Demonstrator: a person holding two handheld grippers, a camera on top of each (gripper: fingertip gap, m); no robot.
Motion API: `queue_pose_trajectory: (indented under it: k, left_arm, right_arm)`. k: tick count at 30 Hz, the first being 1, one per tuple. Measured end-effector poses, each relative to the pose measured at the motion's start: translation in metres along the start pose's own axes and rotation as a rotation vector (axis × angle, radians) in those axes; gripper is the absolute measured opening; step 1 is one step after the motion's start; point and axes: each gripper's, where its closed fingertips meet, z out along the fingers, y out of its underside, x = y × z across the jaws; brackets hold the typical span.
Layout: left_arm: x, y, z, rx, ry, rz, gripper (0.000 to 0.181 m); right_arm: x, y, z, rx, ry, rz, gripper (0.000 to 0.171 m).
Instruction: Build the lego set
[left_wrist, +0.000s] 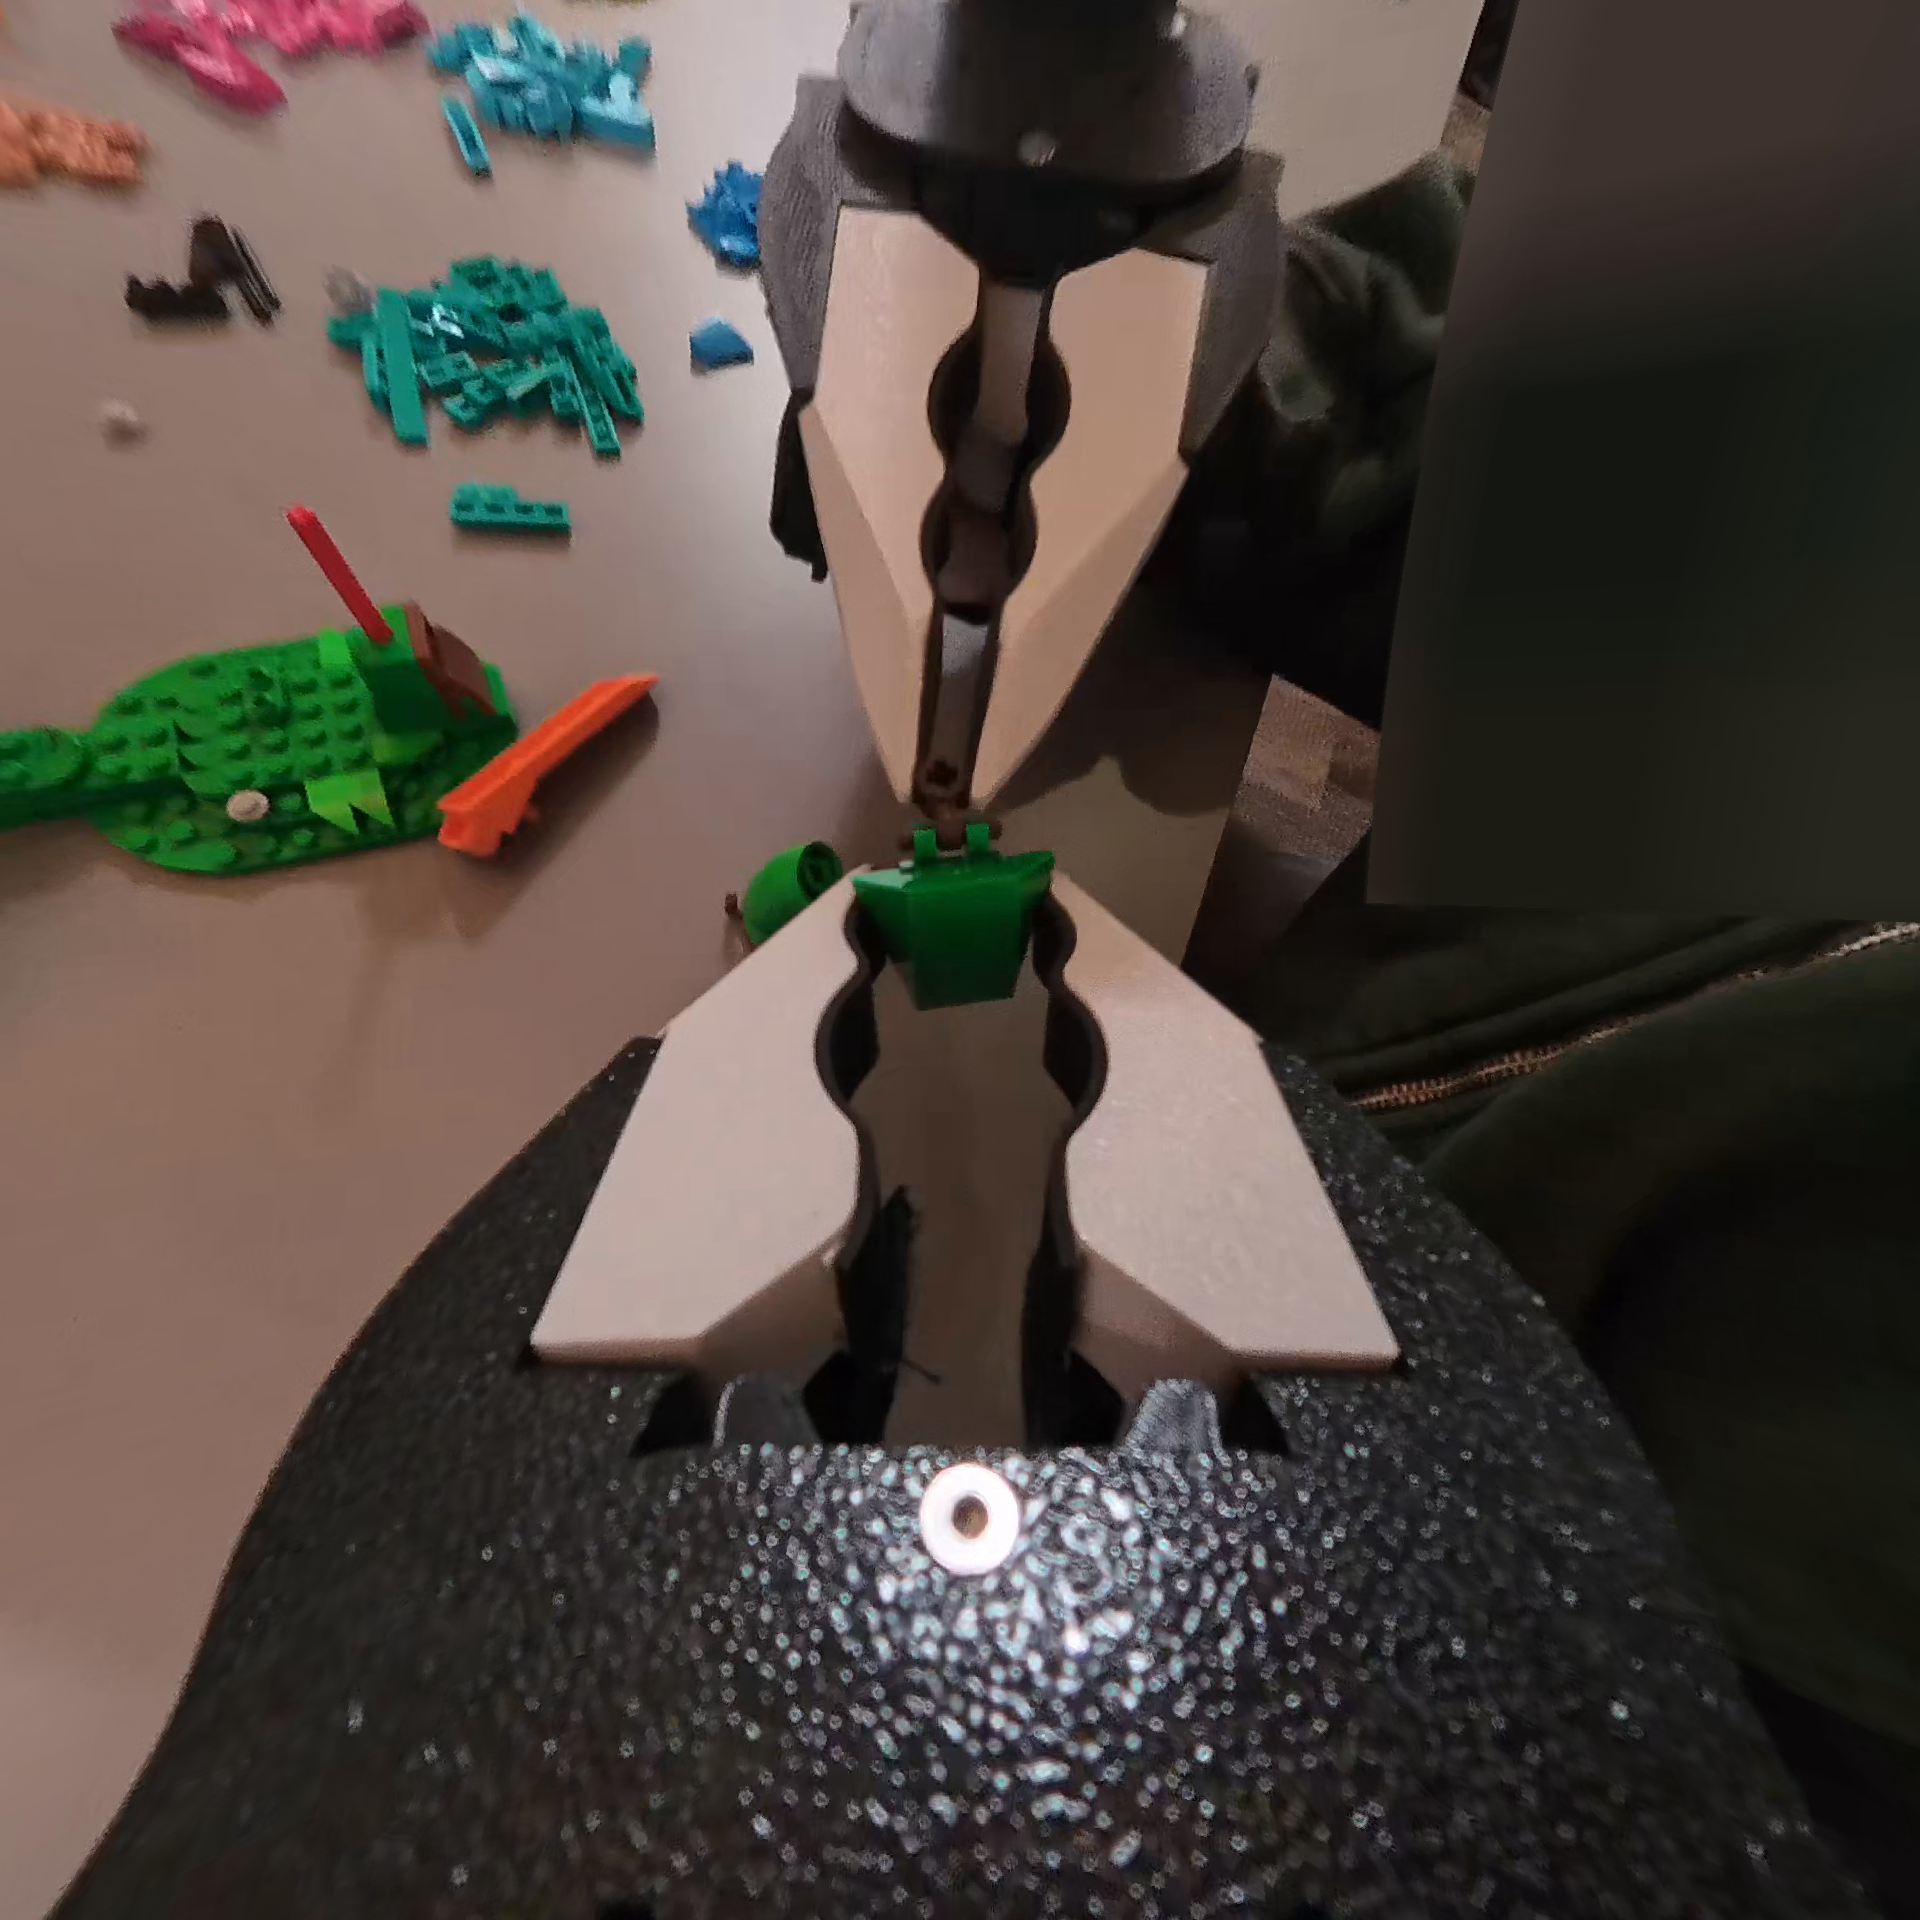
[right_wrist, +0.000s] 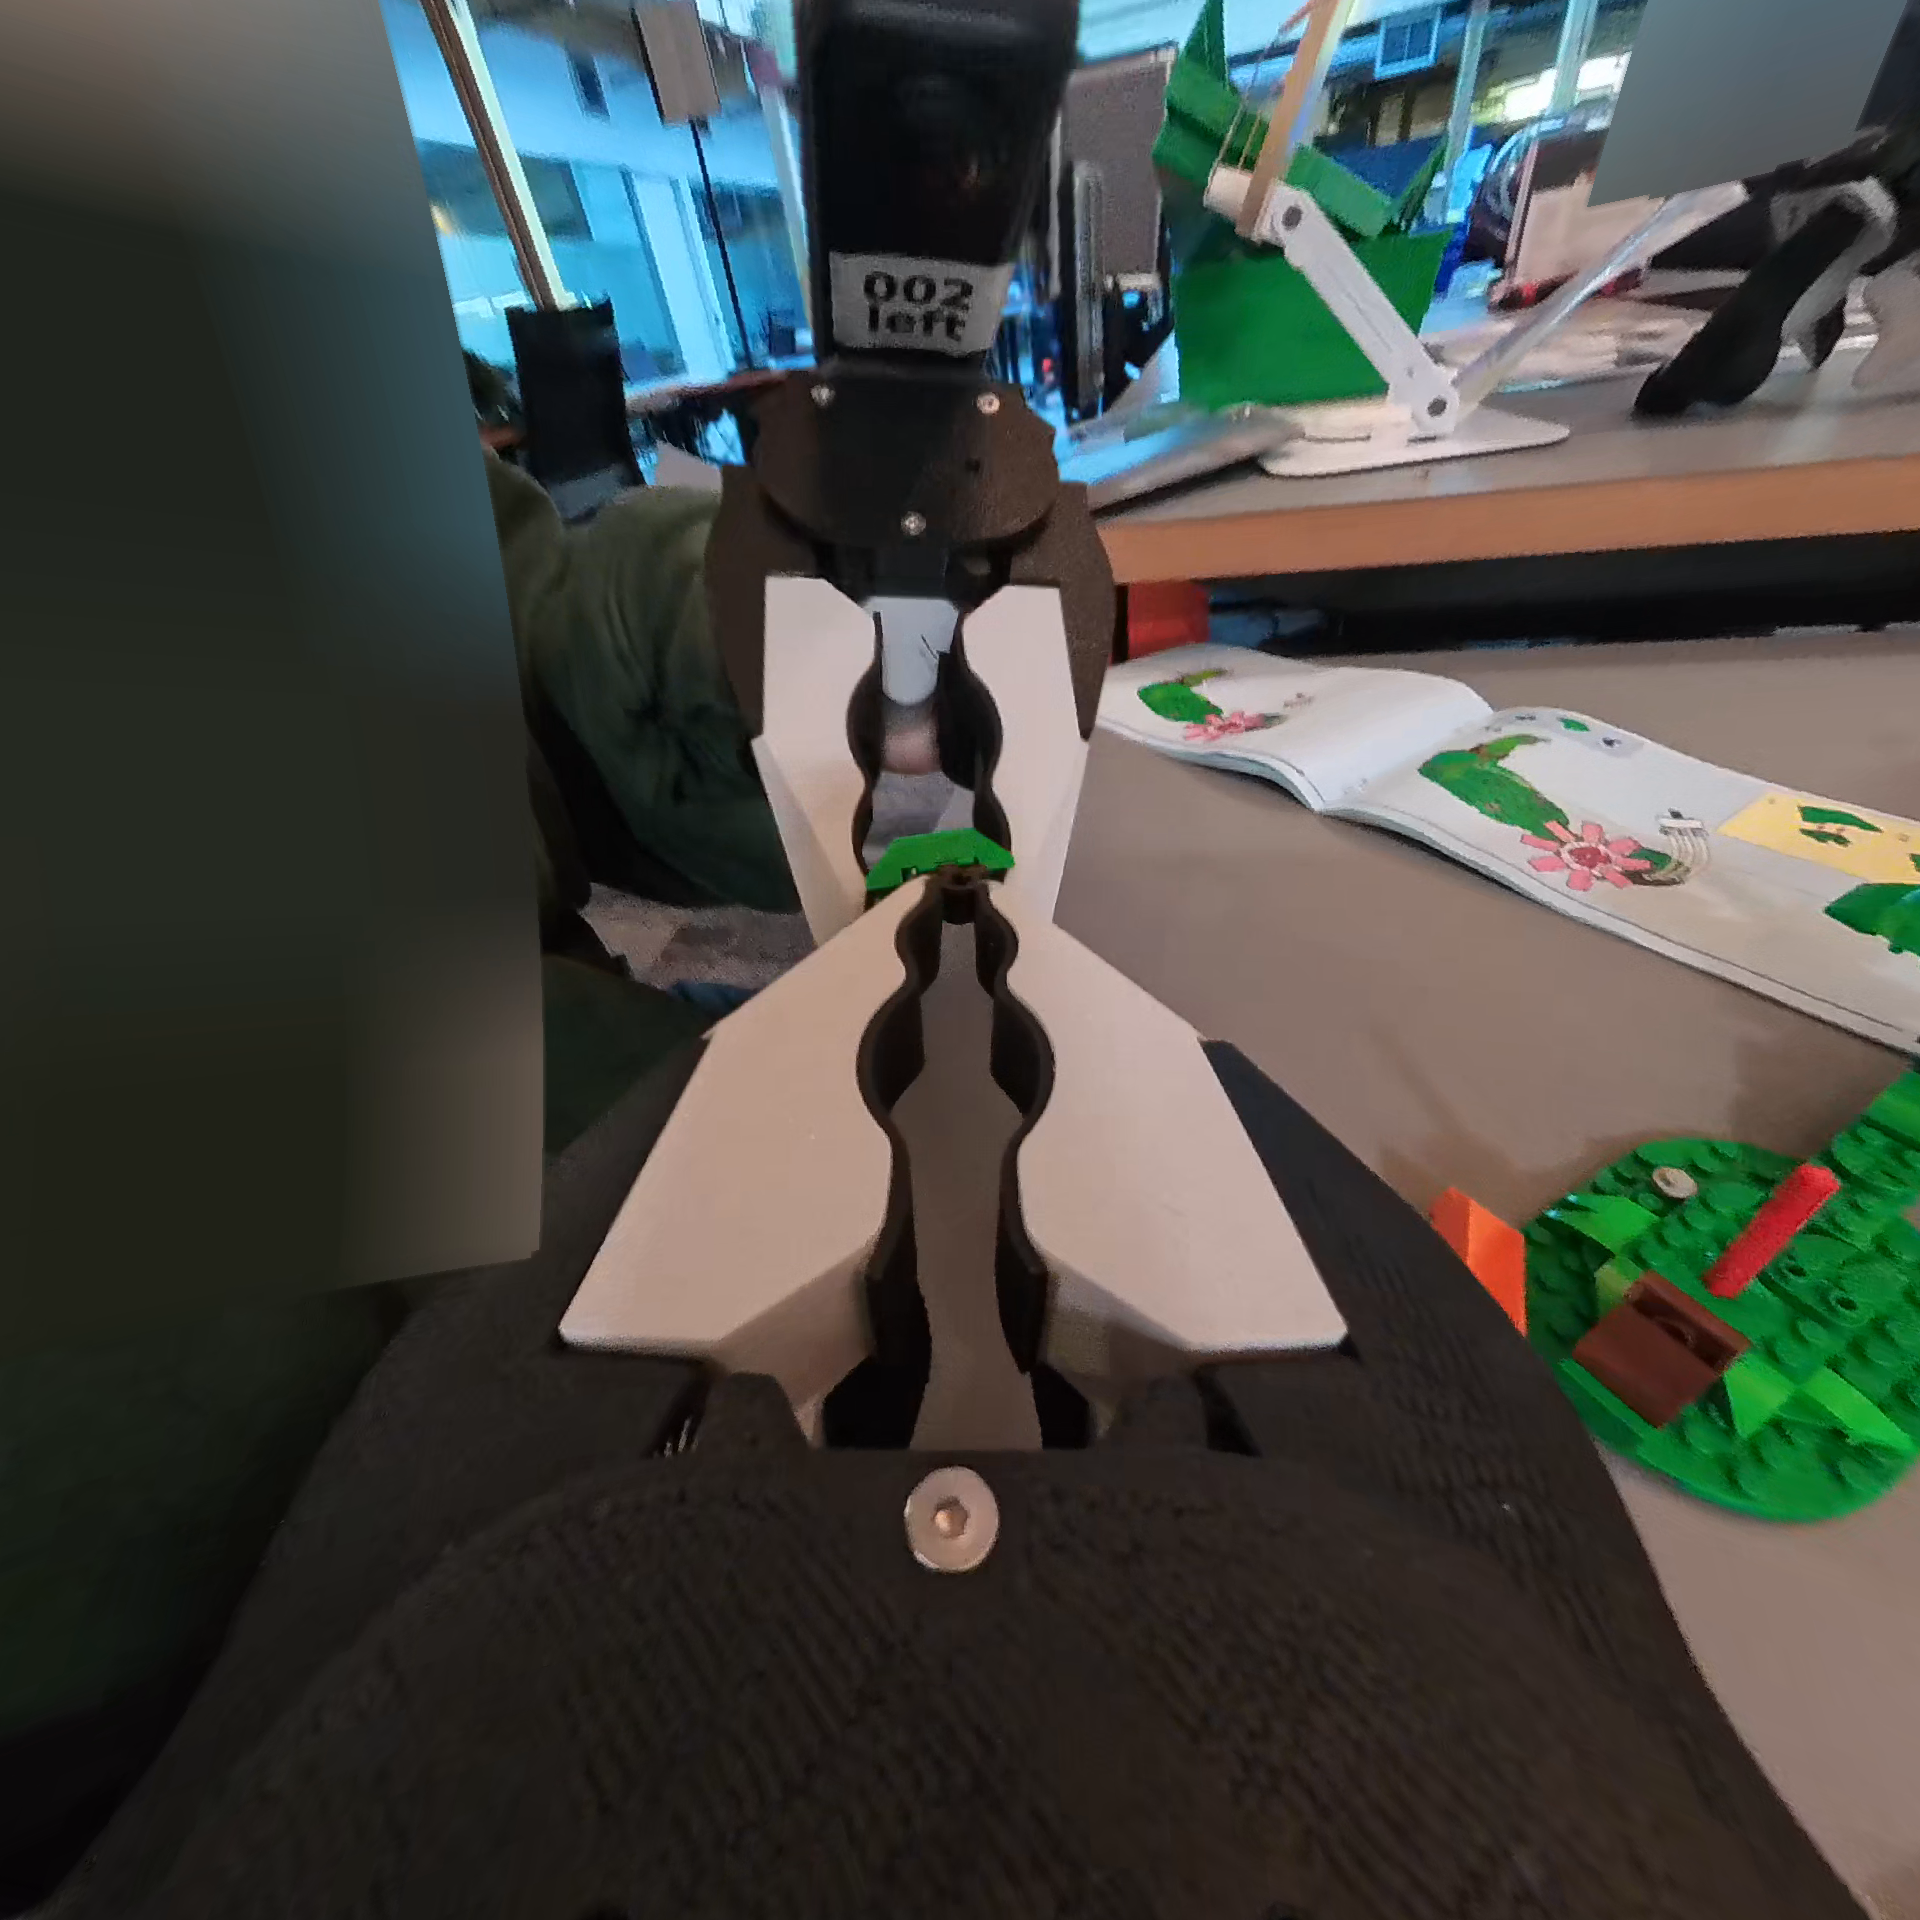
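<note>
I am holding the 2 hand-held grippers tip to tip above the grey table. In the centre of the left wrist view, my left gripper is clamping a green wedge-shaped lego piece with 2 small clips on its far edge between its pale fingers. Facing it from the top of the frame, my right gripper is pinching a thin dark brown lego bar, whose tip is touching those clips. In the right wrist view the same meeting is sitting mid-frame: the right gripper is closing on the bar's dark end, just against the green piece in the left gripper. The partly built green lego plate with a red stick and a brown brick is lying on the table at the left of the left view and at the lower right of the right view, with an orange lego separator tool touching its edge. Teal lego piles are lying at the upper left, and an open instruction booklet is lying at the right.
</note>
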Motion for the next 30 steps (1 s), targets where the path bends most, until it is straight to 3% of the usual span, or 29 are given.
queue_pose_trajectory:
  k: [9,18,22,24,30]
  left_arm:
    - [0.001,-0.018,-0.007,0.115,-0.027,0.063,0.025]
    - [0.002,-0.045,-0.018,0.331,-0.013,0.056,0.024]
    - [0.001,-0.044,-0.018,0.330,-0.005,0.032,0.025]
    - [-0.004,-0.039,-0.017,0.289,-0.048,0.042,0.037]
    - [-0.005,-0.045,-0.027,0.311,-0.075,0.070,0.037]
  right_arm:
    - [-0.001,-0.014,-0.005,0.110,-0.024,0.045,0.005]
    - [0.002,-0.038,-0.008,0.314,0.009,0.089,0.004]
    - [0.003,-0.039,-0.009,0.305,0.037,0.061,0.003]
    - [0.006,-0.041,-0.012,0.315,0.053,0.058,0.003]
    - [0.011,-0.038,-0.017,0.276,0.086,0.023,0.004]
